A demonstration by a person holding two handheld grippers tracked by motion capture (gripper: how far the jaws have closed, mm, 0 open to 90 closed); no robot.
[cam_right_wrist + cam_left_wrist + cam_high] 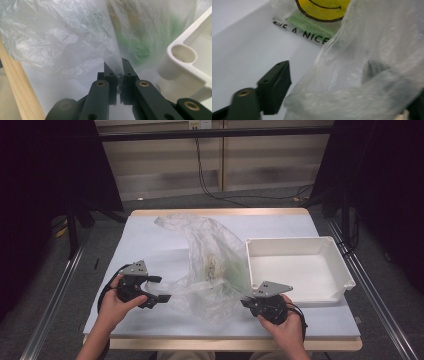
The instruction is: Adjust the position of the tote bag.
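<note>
So the plastic bag (pixel 212 265) is lying crumpled on the tabletop (pixel 145 245) beside the white bin (pixel 300 270). Right gripper (pixel 248 303) has its jaws pinched on one edge; left gripper (pixel 161 290) has jaws apart around the film, not gripping. Looks barely started, with nothing bagged or binned yet.

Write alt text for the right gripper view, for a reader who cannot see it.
The right gripper has its two black fingers pinched shut on a fold of a crinkled, translucent plastic bag, which billows up above them. A corner of a white plastic bin stands at the right, and the table's wooden edge runs along the left.
</note>
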